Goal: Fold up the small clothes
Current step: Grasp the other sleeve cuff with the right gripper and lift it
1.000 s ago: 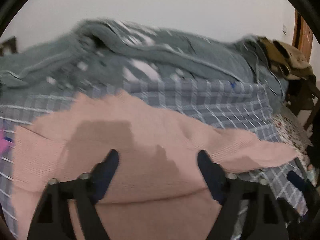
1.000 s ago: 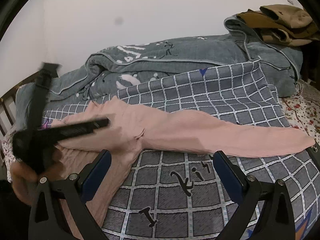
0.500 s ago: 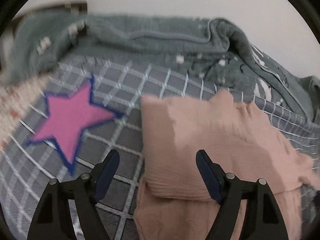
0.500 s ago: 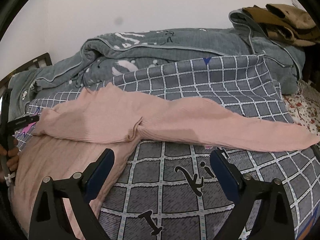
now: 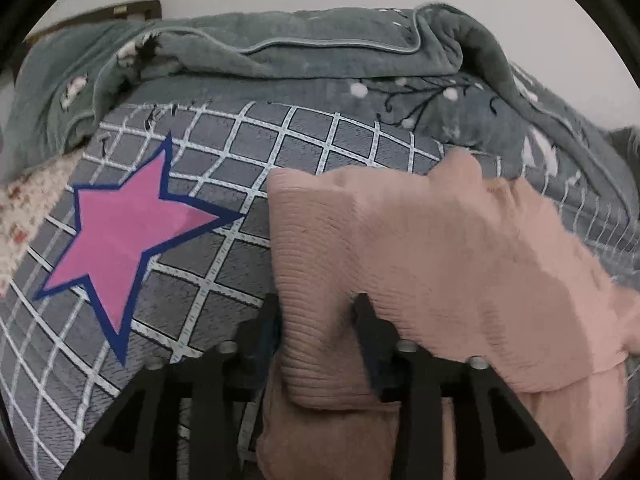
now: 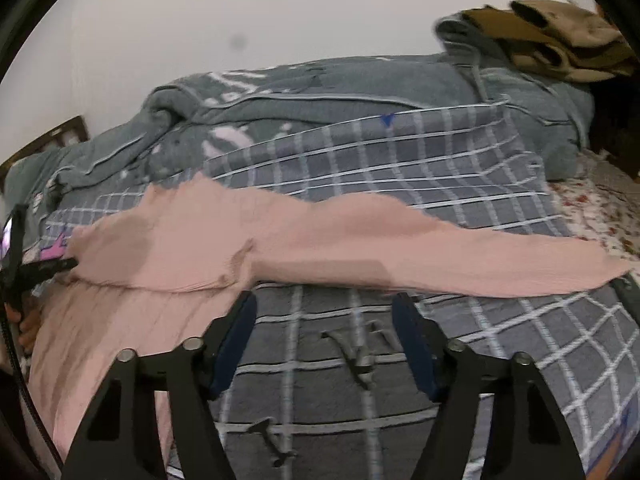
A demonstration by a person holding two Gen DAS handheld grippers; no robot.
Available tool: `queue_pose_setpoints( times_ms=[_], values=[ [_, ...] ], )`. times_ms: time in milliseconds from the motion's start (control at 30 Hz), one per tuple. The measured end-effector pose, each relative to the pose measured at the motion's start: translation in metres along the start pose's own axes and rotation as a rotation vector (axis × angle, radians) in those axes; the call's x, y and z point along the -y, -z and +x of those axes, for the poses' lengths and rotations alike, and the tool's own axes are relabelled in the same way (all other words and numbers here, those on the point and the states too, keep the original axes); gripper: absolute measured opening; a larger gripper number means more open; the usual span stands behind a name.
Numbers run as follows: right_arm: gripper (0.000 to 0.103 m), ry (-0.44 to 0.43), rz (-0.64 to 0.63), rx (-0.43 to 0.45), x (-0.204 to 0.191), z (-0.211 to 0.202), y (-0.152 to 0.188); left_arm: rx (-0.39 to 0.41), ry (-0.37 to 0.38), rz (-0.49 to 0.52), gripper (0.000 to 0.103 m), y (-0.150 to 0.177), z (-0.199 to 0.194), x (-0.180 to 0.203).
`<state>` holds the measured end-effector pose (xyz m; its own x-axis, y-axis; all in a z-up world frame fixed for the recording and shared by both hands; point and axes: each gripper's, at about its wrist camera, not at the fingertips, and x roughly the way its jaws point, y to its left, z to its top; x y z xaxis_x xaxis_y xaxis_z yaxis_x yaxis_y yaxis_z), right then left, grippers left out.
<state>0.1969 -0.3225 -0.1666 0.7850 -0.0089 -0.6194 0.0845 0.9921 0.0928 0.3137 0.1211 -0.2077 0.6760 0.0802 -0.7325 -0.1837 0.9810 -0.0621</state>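
A pair of small pink ribbed trousers point(image 6: 224, 248) lies across the grey checked bedcover point(image 6: 400, 160), one leg stretched to the right point(image 6: 500, 264). In the left wrist view my left gripper point(image 5: 318, 312) is shut on the ribbed waistband edge of the trousers point(image 5: 312, 280). It shows at the far left of the right wrist view point(image 6: 52, 266), at the waistband. My right gripper point(image 6: 324, 320) is open and empty, just below the crotch of the trousers and above bare bedcover.
A rumpled grey-green blanket point(image 5: 320, 56) lies along the far side against the white wall. A pink star point(image 5: 124, 224) is printed on the bedcover left of the trousers. Brown clothes point(image 6: 552, 40) lie at the far right. A floral sheet point(image 6: 600, 208) edges the bed.
My left gripper has swung left to the waistband and closed on it. My right gripper has narrowed somewhat and moved closer to the trousers.
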Motion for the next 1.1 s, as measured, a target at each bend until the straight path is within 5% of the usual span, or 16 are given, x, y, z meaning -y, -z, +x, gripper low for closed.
queue_pose_setpoints(
  times_ms=[67, 367, 633, 1000, 1100],
  values=[
    [0.055, 0.014, 0.014, 0.000, 0.012, -0.007, -0.007, -0.003, -0.029, 0.018, 0.059, -0.001, 0.002, 0.004],
    [0.064, 0.216, 0.059, 0.013, 0.120, -0.032, -0.022, -0.009, -0.040, 0.028, 0.067, -0.001, 0.003, 0.003],
    [0.065, 0.156, 0.268, -0.084, 0.198, -0.004, 0.008, -0.015, -0.025, 0.011, 0.073, -0.002, 0.006, 0.001],
    [0.063, 0.144, 0.348, -0.097, 0.225, 0.021, -0.003, -0.018, -0.012, -0.001, 0.075, -0.003, 0.008, -0.002],
    [0.031, 0.150, 0.333, -0.103, 0.226, 0.025, -0.007, -0.018, -0.013, -0.001, 0.075, -0.003, 0.008, -0.002]
  ],
)
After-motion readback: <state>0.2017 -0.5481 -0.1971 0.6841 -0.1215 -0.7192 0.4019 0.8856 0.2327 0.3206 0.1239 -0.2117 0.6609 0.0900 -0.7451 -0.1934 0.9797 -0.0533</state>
